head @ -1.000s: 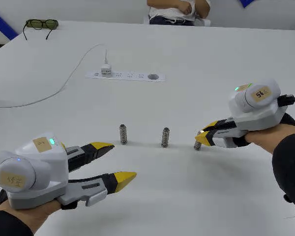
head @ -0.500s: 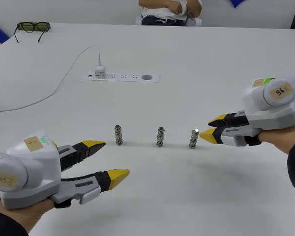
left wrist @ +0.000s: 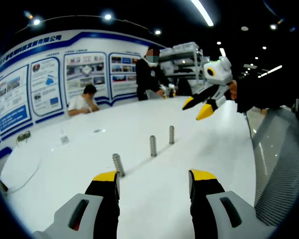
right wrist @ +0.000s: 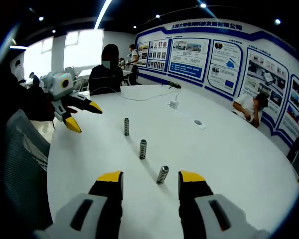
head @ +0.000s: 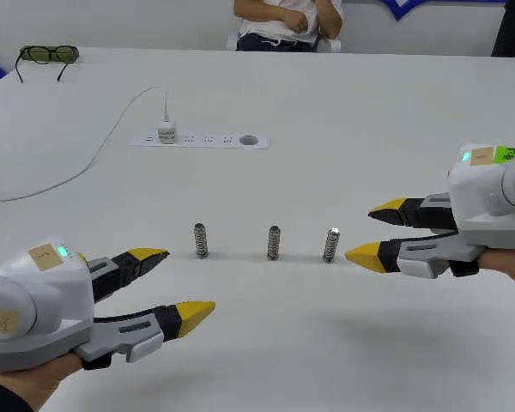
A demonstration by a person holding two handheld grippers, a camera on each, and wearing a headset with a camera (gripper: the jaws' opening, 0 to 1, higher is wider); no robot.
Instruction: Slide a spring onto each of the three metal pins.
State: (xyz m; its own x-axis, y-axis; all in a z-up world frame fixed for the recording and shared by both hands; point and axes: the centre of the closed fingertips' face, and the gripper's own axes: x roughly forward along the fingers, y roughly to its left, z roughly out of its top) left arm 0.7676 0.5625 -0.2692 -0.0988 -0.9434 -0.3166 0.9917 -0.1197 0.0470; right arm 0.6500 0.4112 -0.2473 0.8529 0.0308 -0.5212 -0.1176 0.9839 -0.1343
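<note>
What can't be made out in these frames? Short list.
Pins: in the head view the coils of the left spring and middle spring hide them.
Right spring: it leans; whether it is fully seated is too small to tell in any view.
Right gripper: body cut off by the head view's right edge.
Left gripper: rear cut off at that view's bottom-left corner.

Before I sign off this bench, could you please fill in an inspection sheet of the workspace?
Surface: white table, flat.
Job's things: three springs standing in a row.
Clutter: glasses at the far corner.
Grippers: left gripper and right gripper open, empty, off the springs.
Cables: cable runs from the power strip off the left.
Surroundings: seated person; posters on the wall.
</note>
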